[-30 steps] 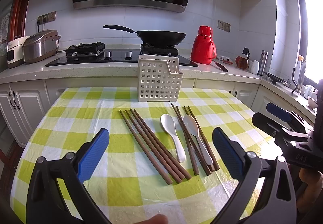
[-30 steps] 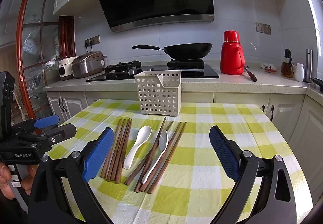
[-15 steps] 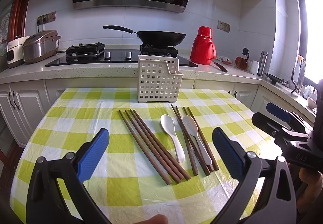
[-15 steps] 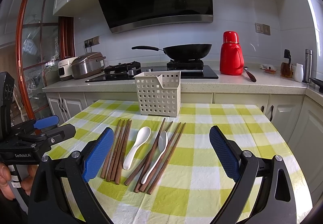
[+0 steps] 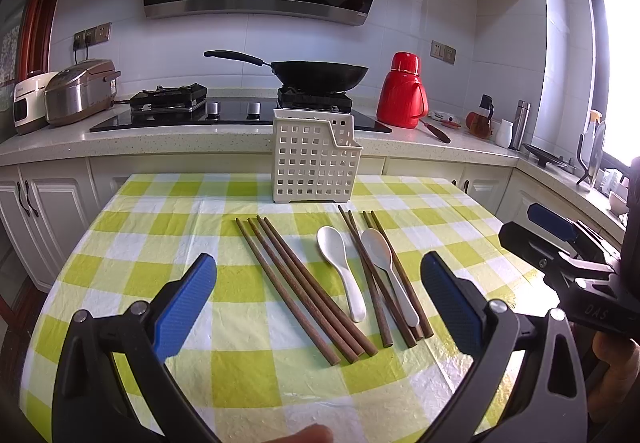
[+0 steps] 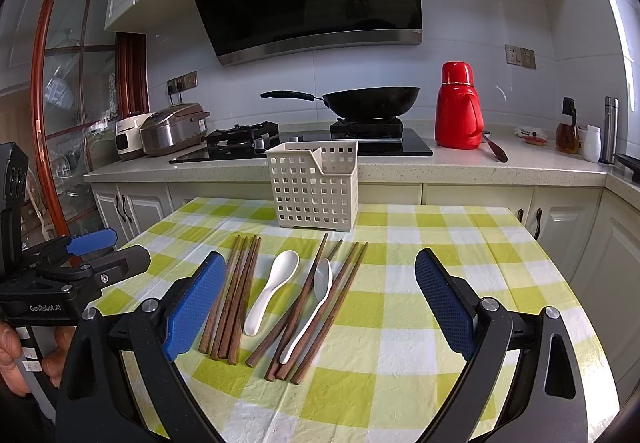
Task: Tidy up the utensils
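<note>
A cream perforated utensil basket stands upright at the far side of the checked table. In front of it lie a left bunch of brown chopsticks, a white spoon, and a second white spoon resting on another bunch of chopsticks. My left gripper hovers open above the table's near side, nothing between its blue pads. My right gripper is also open and empty, near the utensils' closer ends.
Behind the table runs a counter with a black wok on a hob, a red thermos, rice cookers and bottles. The yellow-green checked cloth covers the table. A hand holds the left gripper's handle.
</note>
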`<state>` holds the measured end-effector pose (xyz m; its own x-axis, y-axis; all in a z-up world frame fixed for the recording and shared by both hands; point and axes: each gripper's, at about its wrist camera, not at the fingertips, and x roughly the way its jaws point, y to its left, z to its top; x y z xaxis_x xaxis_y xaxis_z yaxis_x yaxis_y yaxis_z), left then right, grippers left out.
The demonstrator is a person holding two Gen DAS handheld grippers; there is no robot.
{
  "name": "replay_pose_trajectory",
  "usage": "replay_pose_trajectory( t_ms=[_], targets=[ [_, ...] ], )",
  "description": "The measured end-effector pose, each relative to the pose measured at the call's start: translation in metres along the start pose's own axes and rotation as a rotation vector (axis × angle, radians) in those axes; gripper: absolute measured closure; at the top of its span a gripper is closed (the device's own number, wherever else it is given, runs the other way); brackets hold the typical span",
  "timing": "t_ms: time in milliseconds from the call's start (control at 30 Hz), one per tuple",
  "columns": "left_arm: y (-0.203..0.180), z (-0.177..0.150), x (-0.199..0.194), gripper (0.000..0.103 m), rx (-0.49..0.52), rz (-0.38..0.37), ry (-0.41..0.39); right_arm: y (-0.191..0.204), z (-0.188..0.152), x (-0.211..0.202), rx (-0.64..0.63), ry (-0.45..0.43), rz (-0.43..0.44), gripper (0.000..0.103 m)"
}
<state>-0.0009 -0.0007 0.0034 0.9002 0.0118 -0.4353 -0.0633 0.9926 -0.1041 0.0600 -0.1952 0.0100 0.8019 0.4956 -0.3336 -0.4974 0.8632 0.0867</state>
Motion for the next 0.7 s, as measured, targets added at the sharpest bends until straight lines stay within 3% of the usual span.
replay_pose_trajectory(
  t_ms=[700],
  targets=[
    [0.0000,0.0010,0.0002,0.005,0.000,-0.002,0.000,-0.0006,-0.0005,0.0003,0.000,0.001,0.001,0.014]
  ],
)
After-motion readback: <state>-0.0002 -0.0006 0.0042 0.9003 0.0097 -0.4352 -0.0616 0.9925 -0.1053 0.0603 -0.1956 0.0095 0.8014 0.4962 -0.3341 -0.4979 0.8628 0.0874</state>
